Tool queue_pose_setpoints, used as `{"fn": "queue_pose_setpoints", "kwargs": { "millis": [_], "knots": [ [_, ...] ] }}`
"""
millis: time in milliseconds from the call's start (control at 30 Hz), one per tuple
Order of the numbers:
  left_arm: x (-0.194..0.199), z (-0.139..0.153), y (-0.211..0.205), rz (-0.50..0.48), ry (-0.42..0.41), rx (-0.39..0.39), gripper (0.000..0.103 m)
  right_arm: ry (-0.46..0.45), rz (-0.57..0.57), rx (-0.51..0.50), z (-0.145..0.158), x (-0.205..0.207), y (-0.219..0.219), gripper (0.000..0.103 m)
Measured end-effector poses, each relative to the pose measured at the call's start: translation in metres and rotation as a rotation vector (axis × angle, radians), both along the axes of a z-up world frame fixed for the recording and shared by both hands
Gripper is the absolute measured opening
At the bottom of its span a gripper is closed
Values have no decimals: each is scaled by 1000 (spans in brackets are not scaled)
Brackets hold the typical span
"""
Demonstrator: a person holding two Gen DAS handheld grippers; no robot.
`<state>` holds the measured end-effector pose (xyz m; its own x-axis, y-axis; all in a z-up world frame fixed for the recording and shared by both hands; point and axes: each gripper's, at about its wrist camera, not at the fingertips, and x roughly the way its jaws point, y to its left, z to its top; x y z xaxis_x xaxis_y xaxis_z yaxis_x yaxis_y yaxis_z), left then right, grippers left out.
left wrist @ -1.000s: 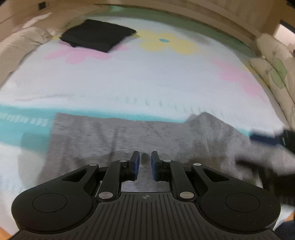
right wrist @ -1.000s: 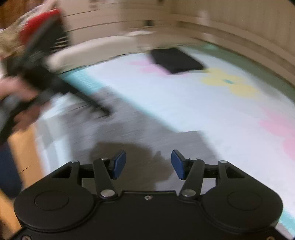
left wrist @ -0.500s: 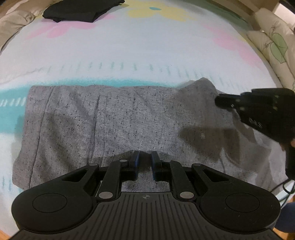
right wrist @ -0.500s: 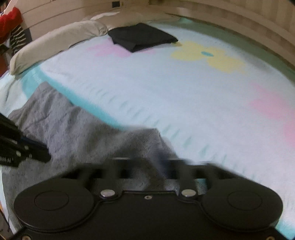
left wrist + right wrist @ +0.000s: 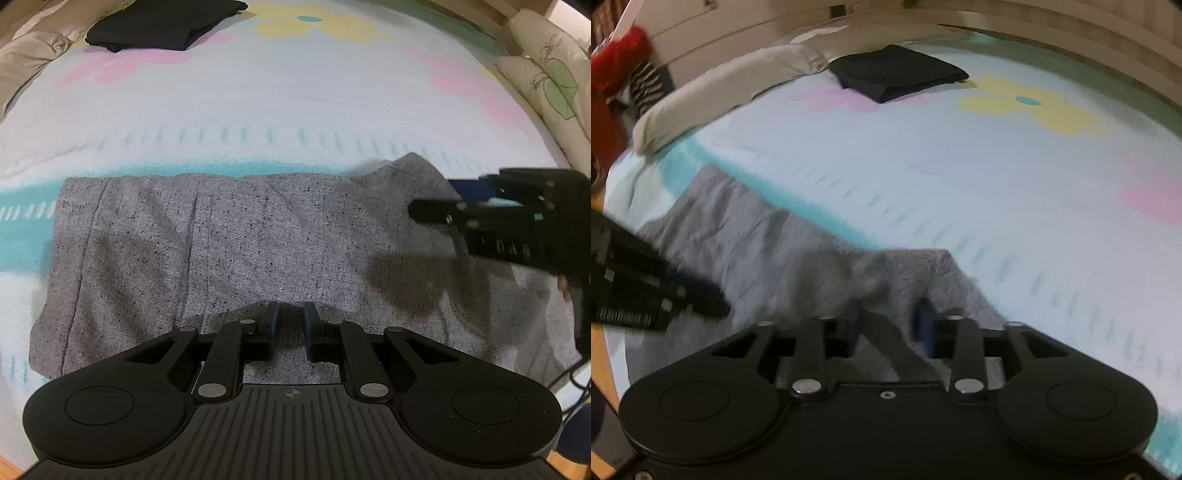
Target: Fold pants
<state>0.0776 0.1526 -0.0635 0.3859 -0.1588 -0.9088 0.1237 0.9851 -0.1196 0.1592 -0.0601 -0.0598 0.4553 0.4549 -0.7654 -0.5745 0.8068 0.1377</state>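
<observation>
Grey speckled pants [image 5: 258,236] lie spread flat across the near part of the bed, folded lengthwise. My left gripper [image 5: 290,321] hovers over their near edge, its blue pads a narrow gap apart with nothing pinched between them. My right gripper [image 5: 888,328] is at the pants' [image 5: 775,251] far right corner, and its jaws are opening. A blurred ridge of grey cloth lies between its fingers, and the pads do not press on it. In the left wrist view the right gripper [image 5: 443,199] reaches in from the right over that corner.
A folded black garment [image 5: 162,22] rests at the bed's far left. The flower-print sheet [image 5: 295,92] stretches beyond the pants. A beige pillow [image 5: 720,96] lies along the left side. Leaf-print pillows [image 5: 546,74] line the right side. Wooden floor shows at the near edge.
Both views have dropped closer to the pants. The right gripper swung in to the right corner, its jaws closing and then parting again. The left gripper's gap is the same.
</observation>
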Motion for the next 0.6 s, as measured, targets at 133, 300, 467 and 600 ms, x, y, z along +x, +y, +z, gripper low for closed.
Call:
{"fn": "queue_pose_setpoints", "kwargs": {
  "millis": [133,300,467,600],
  "knots": [
    [0,0,1,-7,-4,4,13,34,-16,2,-5,19,-1,47],
    [-1,0,1,-9,-7,5,13,87,-42,38,-9,38,-9,47],
    [-2,-2,-1,-14,-12,17,13,131,-52,107,-10,42,-13,8],
    [-8,-5,-10,-61,-35,63,13,76,-96,59,-11,51,-8,6]
  ]
}}
